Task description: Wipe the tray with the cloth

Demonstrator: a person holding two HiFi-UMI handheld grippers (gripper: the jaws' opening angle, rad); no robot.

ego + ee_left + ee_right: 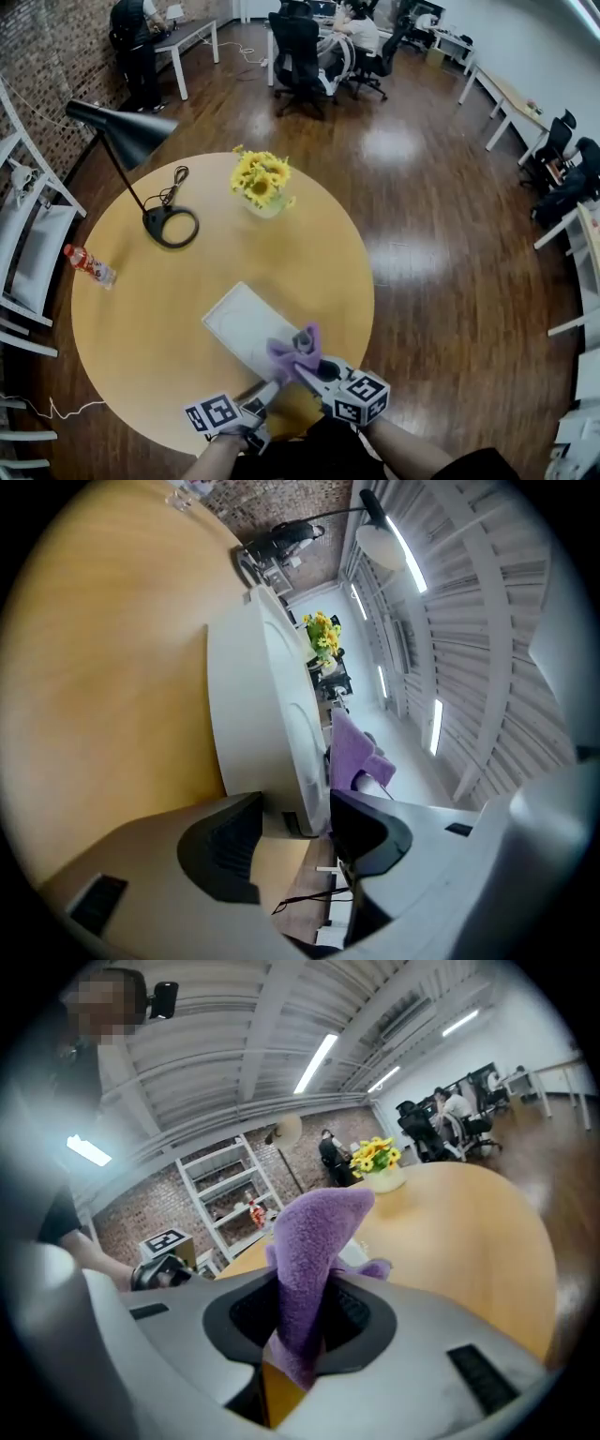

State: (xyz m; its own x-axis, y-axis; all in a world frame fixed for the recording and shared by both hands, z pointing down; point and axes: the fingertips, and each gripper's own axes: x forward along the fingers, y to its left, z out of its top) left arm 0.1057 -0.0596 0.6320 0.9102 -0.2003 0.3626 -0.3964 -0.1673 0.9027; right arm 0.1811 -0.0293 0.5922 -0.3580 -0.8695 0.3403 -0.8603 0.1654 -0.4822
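A white rectangular tray [242,323] lies near the front of the round yellow table [141,319]. My left gripper [262,398] is at the tray's near corner. In the left gripper view the tray [253,696] runs away edge-on, and the left gripper [295,808] has one jaw under its base and the other against the rim. My right gripper [309,361] hangs over the tray's near right end, shut on a purple cloth [289,353]. The cloth [319,1232] sticks up from between the jaws of the right gripper [300,1297]. A fold of the cloth [352,752] hangs beside the rim.
A black desk lamp [131,141] stands at the table's left, its round base [169,225] behind the tray. A vase of sunflowers [261,183] stands at the far side and a small bottle [91,265] lies at the left edge. White shelving [28,244] flanks the table.
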